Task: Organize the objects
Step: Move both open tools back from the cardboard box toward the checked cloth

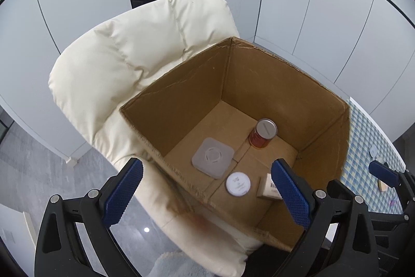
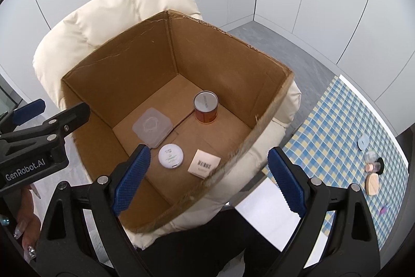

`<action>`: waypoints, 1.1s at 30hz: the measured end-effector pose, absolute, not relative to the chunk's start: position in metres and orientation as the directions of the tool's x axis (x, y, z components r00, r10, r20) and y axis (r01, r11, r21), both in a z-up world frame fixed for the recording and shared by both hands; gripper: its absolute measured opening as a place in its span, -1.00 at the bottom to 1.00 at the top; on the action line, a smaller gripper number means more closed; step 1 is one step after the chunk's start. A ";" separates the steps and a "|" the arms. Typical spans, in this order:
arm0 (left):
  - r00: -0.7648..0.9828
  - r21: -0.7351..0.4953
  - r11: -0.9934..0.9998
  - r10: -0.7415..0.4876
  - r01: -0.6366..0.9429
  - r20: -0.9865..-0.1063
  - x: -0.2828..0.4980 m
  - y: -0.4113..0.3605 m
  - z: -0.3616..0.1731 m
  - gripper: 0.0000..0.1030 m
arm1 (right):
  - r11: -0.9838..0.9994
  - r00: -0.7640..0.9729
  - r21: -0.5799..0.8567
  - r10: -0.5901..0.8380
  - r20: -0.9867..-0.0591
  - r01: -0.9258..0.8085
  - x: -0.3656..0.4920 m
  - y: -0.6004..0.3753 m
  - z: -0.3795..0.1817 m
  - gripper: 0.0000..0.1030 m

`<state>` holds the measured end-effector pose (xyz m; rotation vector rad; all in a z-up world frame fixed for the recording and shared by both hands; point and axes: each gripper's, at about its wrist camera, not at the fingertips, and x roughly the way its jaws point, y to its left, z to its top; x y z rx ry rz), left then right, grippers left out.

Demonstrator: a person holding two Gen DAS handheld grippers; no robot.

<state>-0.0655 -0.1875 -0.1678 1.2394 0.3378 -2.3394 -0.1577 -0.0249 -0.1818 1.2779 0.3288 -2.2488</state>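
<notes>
Nearest in each wrist view is its own claw: the left claw (image 1: 206,192) and the right claw (image 2: 208,179) both stand wide apart with nothing between the blue pads, seemingly free to fetch more.

Below them the cardboard box (image 2: 124,64) sits on a cream padded chair (image 2: 109,9), open-topped so that things can be dropped in. On its floor lie a small tan carton (image 2: 204,163) at about 6 o'clock, a round white compact (image 2: 171,156) just beside it, a square translucent container (image 2: 152,127) toward 9 o'clock, and an upright orange jar (image 2: 205,107) toward 1 o'clock.

Off at 3 o'clock, the checked desk (image 2: 337,126) carries small cosmetics (image 2: 371,173), probably awaiting collection.
</notes>
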 end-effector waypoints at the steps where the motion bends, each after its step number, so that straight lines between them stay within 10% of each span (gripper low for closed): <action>1: -0.483 0.003 -0.860 -0.290 0.511 -0.827 -0.061 -0.187 -0.166 0.93 | -0.831 -0.416 0.045 -0.324 -0.850 0.554 -0.153 -0.023 -0.179 0.82; 33: -0.531 -0.006 -0.887 -0.271 0.462 -0.803 0.039 -0.130 -0.120 0.93 | -0.849 -0.472 0.061 -0.350 -0.809 0.525 -0.041 0.041 -0.126 0.82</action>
